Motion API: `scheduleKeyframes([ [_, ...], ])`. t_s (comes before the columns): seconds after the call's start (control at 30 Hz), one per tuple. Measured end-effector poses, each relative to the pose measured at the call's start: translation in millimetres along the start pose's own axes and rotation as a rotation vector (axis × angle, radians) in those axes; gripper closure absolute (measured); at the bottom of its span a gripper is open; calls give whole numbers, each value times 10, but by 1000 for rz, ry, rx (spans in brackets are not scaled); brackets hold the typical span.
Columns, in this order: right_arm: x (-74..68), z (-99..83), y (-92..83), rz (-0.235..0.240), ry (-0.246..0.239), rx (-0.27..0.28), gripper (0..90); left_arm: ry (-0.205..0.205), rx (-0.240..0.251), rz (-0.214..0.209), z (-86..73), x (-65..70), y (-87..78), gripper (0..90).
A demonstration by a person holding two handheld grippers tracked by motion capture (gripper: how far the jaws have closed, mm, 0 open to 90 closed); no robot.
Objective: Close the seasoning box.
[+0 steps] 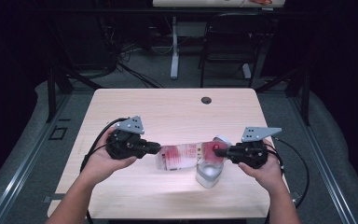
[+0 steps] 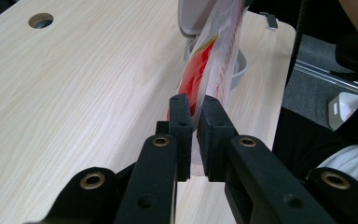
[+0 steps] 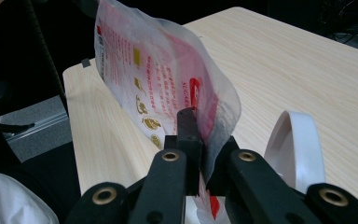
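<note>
A clear plastic bag (image 1: 182, 156) with red print hangs stretched between my two grippers, just above the light wood table (image 1: 168, 107). My left gripper (image 1: 156, 148) is shut on the bag's left edge; in the left gripper view its pads (image 2: 193, 116) pinch the bag (image 2: 209, 70) edge-on. My right gripper (image 1: 219, 151) is shut on the bag's right end, and in the right gripper view its jaws (image 3: 205, 135) clamp the printed bag (image 3: 158, 70). A white device (image 1: 209, 172) stands on the table under the bag's right end.
A round cable hole (image 1: 206, 100) sits near the table's far edge. The white device's curved rim (image 3: 298, 144) rises just right of my right jaws. A dark chair (image 1: 228, 42) and a white table leg (image 1: 174, 46) stand beyond the table. Cables trail from both grippers.
</note>
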State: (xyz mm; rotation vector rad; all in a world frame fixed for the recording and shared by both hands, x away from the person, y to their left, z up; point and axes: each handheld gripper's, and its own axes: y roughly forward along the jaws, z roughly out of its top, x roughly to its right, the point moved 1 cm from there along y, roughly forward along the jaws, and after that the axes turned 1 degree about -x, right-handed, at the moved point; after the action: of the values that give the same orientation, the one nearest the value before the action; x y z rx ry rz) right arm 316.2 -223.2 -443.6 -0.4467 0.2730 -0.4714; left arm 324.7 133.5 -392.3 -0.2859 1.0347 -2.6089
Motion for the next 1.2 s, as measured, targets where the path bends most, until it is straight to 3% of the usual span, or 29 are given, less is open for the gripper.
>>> scheduleKeyframes([
  [0.17,-16,20,12,1,0,15,868,18,2,37,-62,-2,8,871],
  [0.47,-20,29,28,22,11,23,830,16,27,40,-202,-36,39,900],
  [0.63,-29,32,47,27,12,22,810,27,42,62,-261,-43,53,900],
  [1.03,-38,35,114,17,0,-15,789,3,93,102,-468,-75,-2,900],
  [1.2,-50,-78,119,19,19,-24,789,-4,113,106,-553,-87,-10,900],
])
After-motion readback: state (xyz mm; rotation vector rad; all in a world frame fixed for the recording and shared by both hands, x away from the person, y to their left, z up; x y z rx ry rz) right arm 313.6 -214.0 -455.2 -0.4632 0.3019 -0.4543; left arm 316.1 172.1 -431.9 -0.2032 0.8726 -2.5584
